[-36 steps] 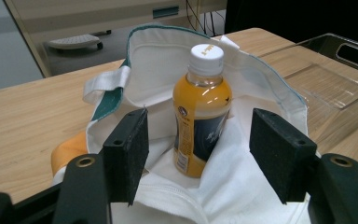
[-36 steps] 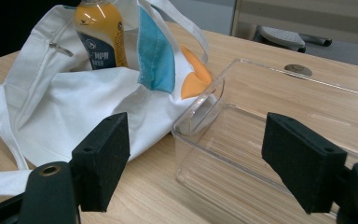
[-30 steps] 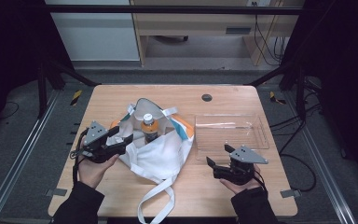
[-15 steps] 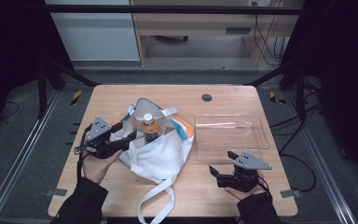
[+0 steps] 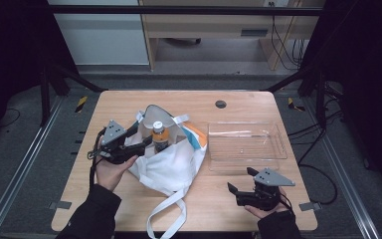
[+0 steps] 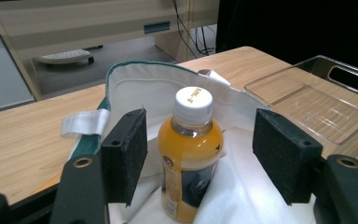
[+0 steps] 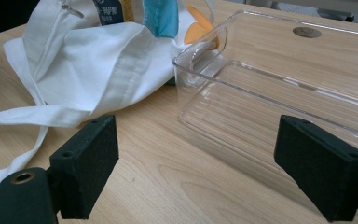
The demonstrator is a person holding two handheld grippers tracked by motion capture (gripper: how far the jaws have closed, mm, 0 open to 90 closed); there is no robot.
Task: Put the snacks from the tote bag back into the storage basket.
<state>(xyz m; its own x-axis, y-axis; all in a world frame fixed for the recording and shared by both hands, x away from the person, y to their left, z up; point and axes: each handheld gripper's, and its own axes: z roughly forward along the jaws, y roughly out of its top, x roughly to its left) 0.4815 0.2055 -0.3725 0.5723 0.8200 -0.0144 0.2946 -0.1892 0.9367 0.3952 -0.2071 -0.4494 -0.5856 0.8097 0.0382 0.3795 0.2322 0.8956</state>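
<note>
A pale wooden tabletop (image 5: 129,209) with rounded corners stood on a grey floor, with a light wood cabinet and loose cables behind it. Left of its middle lay a white cloth tote bag (image 5: 171,164) with a dark green rim and patches of blue and orange on its side, one long strap trailing toward the near edge. Upright in the bag's open mouth stood a small clear plastic bottle of orange drink (image 6: 189,154) with a white screw cap. The cap bore a short line of gold lettering, too small to read from the left gripper view. A dark label wrapped the lower half of the bottle, with a small round mark and fine print on a white panel, none of it legible, and a tiny black star-like mark sat on the shoulder.

The left gripper (image 6: 212,158) reached into the bag's mouth with its jaws wide, one black pad on each side of the bottle; they seemed to stand clear of the plastic, though the contact was hard to judge. To the right of the bag lay a clear rectangular plastic tray (image 5: 273,149). The right gripper (image 5: 238,179) hung near the front edge, just short of the tray, its jaws spread wide with nothing between them after having just opened further.
</note>
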